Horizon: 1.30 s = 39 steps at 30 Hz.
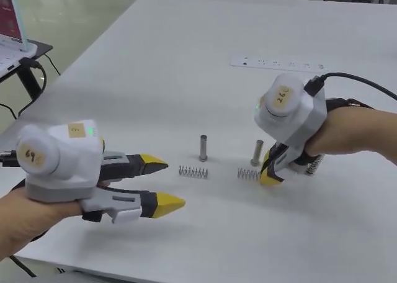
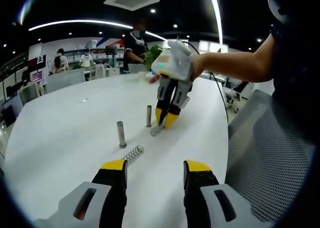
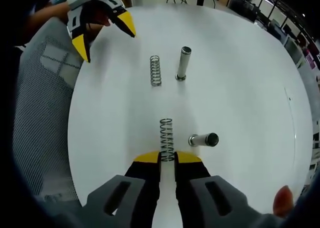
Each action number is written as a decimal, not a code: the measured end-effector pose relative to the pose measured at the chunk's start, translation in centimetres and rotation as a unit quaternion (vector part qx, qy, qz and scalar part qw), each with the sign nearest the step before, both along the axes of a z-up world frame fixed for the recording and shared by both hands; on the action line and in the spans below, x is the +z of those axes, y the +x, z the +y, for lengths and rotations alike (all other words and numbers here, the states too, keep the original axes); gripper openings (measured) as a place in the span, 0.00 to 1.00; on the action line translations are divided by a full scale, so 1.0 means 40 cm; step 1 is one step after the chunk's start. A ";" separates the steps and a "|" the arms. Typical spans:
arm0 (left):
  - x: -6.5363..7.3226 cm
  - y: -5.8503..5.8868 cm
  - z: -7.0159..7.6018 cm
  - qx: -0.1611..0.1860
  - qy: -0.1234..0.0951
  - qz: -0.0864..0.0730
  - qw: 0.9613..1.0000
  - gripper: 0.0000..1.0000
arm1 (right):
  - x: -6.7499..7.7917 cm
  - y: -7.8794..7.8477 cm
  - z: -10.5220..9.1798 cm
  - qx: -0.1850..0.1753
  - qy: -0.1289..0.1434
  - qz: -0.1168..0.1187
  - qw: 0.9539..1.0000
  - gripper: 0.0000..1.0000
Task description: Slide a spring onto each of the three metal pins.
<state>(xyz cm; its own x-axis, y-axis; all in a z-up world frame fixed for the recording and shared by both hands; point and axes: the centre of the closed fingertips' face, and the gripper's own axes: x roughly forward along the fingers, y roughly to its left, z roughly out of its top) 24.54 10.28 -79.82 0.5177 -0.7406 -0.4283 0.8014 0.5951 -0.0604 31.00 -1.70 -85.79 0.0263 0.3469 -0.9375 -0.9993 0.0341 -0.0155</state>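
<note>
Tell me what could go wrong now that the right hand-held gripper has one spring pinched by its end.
1. The right hand-held gripper grips the spring only at its very end, so it could droop or pop free when lifted.
2. The nearest pin stands right beside the jaws; a careless swing might knock it.
3. The left hand-held gripper is open and apart from the pins, so nothing steadies them.

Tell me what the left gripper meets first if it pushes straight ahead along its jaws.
Probably the loose spring lying on the table just ahead of the left gripper, roughly in line with its open jaws. The gripper's height above the table is unclear, so it might pass over.
</note>
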 end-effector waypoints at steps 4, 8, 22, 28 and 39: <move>0.005 -0.003 -0.006 -0.006 0.002 -0.001 1.000 0.38 | 0.015 -0.011 0.000 0.005 0.001 -0.003 1.000 0.08; 0.011 -0.007 -0.014 -0.013 0.005 -0.002 1.000 0.38 | 0.034 -0.022 -0.002 0.009 0.001 -0.010 1.000 0.08; 0.032 -0.005 -0.048 -0.049 0.015 -0.008 0.999 0.36 | 0.072 -0.088 -0.012 0.014 0.012 -0.015 1.000 0.08; 0.043 0.003 -0.071 -0.072 0.019 -0.014 0.997 0.35 | 0.080 -0.100 -0.013 0.008 0.017 -0.015 1.000 0.08; 0.053 0.018 -0.116 -0.115 0.033 -0.021 0.993 0.34 | 0.099 -0.119 0.000 -0.002 0.034 -0.013 0.999 0.08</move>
